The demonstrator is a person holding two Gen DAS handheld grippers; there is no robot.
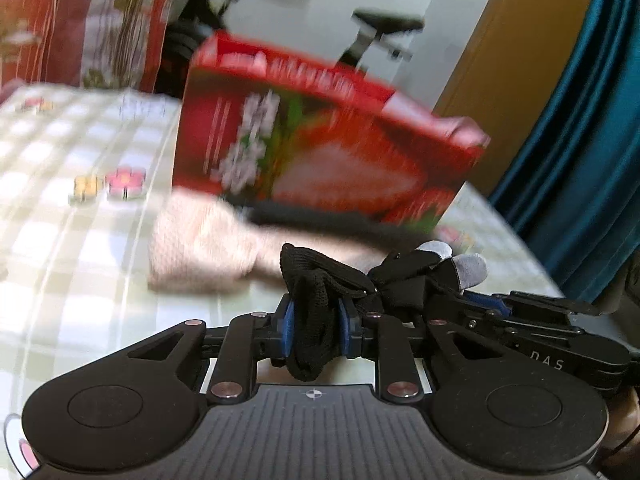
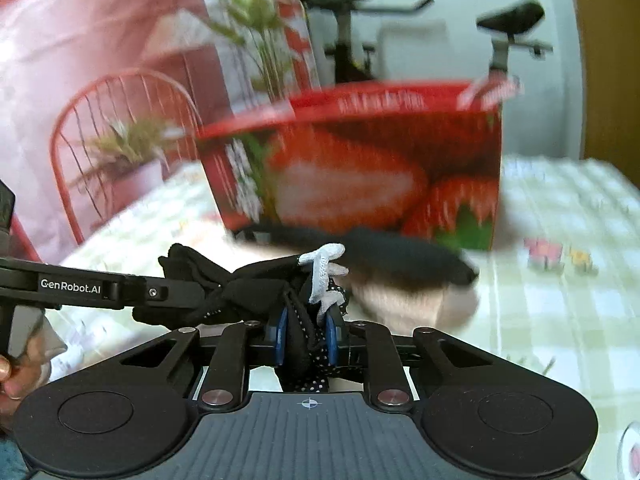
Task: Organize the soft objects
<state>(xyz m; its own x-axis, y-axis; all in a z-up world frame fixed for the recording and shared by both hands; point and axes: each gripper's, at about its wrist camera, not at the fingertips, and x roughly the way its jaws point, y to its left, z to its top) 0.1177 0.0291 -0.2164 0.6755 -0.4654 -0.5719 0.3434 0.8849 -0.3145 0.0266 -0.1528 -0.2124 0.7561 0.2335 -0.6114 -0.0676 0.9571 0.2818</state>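
The left gripper [image 1: 316,330] and right gripper [image 2: 306,338] are each clamped on an end of the black glove [image 1: 316,300]. Past it, a pink cloth [image 1: 204,248] lies before the red box [image 1: 320,144] on the counter [image 1: 72,240].

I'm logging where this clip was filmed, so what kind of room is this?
Most likely a home dining or living room: a table under a checked tablecloth, a red wire chair beside it, and an exercise bike behind the red strawberry box.
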